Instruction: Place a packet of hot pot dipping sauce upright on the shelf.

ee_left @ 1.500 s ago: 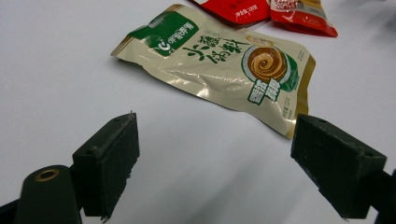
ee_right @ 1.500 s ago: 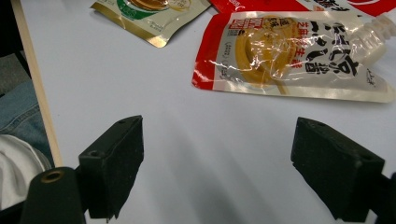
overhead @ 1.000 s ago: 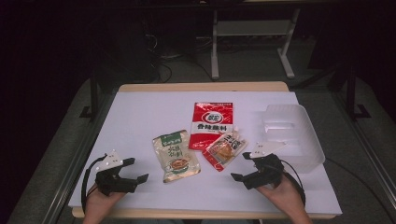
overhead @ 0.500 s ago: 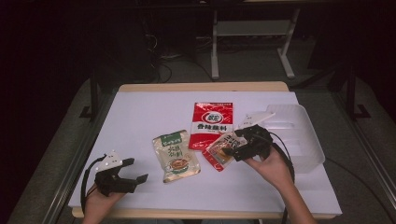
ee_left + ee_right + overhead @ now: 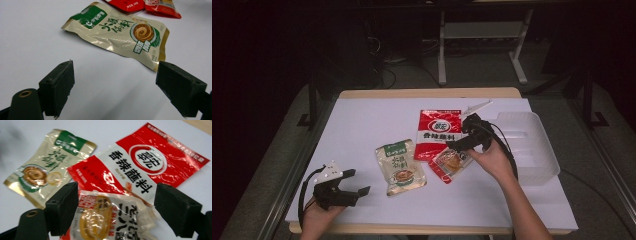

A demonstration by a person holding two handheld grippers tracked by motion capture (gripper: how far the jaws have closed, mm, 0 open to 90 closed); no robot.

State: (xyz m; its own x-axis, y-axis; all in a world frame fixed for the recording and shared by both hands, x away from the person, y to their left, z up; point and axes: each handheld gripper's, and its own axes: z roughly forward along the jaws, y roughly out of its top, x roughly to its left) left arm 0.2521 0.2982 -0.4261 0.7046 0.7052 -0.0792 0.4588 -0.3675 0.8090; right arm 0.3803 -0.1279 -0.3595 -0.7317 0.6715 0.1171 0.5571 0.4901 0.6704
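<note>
High view: white worktop (image 5: 362,125) carries three sachets; green-and-cream sachet (image 5: 399,166) left of centre, big red sachet (image 5: 440,132) behind, small clear-fronted sachet (image 5: 451,162) lying partly over the red one's near edge; clear plastic tray (image 5: 532,150) at the right side; right tool (image 5: 457,145) hovers just over the small sachet, jaws spread, nothing held; left tool (image 5: 357,184) sits near the front left corner, jaws apart, idle, well apart from the sachets

Left gripper view: left tool (image 5: 115,87) released, both black pads wide with bare worktop between; green-and-cream sachet (image 5: 117,35) lies flat ahead, beyond the pads, not touched; red sachet corners at the top edge

Right gripper view: right tool (image 5: 116,213) released, pads straddle the small clear-fronted sachet (image 5: 110,220), which lies between them (contact cannot be told); big red sachet (image 5: 147,162) under and behind it; green-and-cream sachet (image 5: 45,170) off to the left

Step in hand, as judged: pinch the small sachet, likely for the tray; to do it well, come down low so one pad slides under the free edge, clamp on the sealed rim rather than the puffy middle, take care not to catch the red sachet beneath, lift straight before swinging toward the tray
</note>
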